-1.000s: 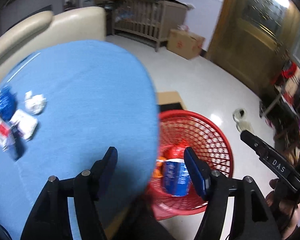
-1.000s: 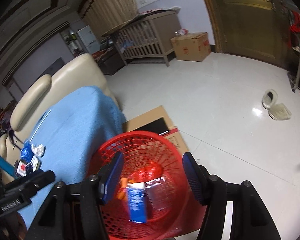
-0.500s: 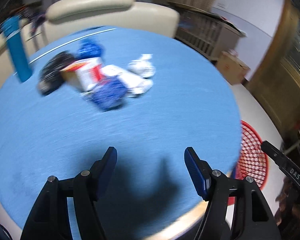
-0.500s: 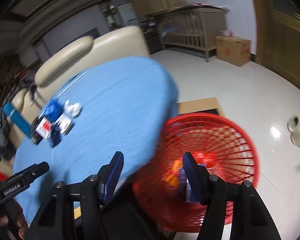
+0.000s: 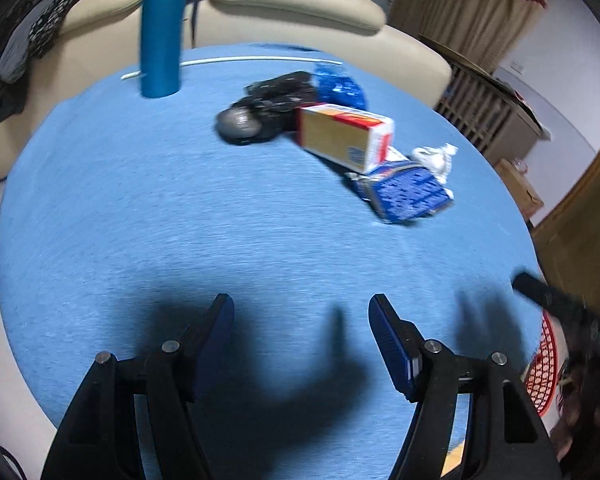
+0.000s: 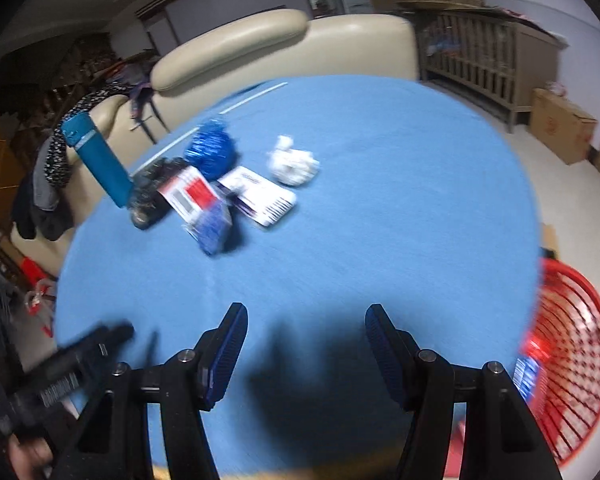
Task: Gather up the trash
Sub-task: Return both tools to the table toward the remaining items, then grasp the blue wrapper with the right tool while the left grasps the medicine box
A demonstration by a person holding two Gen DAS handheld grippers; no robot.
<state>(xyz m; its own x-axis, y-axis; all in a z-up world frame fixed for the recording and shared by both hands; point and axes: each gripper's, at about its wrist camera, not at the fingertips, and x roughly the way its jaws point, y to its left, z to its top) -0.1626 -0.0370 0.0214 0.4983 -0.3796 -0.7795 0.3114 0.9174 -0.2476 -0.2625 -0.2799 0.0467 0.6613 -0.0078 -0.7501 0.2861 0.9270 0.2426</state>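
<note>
A round tabletop (image 5: 180,220) covered in blue cloth fills both views, with a cream leather sofa (image 6: 260,40) behind it. At the tabletop's right edge, on the floor, stands a red plastic mesh basket (image 6: 572,364) with a blue-and-red packet lying inside.

The left gripper (image 5: 302,316) hangs over the near part of the tabletop, its blue-padded fingers (image 5: 388,336) spread with nothing between them. The right gripper (image 6: 306,328) hangs likewise over the near edge, its fingers (image 6: 380,344) spread and empty.

The trash lies in one cluster toward the far side of the tabletop, well apart from both grippers. A tall teal cylindrical bottle (image 5: 162,28) stands at its left. Beside it lies a crumpled black plastic bag (image 5: 268,100), touching a white, orange and red carton (image 5: 344,136) lying on its side. A flat white-and-purple packet (image 6: 260,196) lies just right of the carton, and a blue printed wrapper (image 5: 408,194) lies against the carton on the near side. Behind the carton sits a crumpled shiny blue foil ball (image 6: 212,150). A crumpled white tissue (image 6: 294,162) lies at the cluster's right end.
</note>
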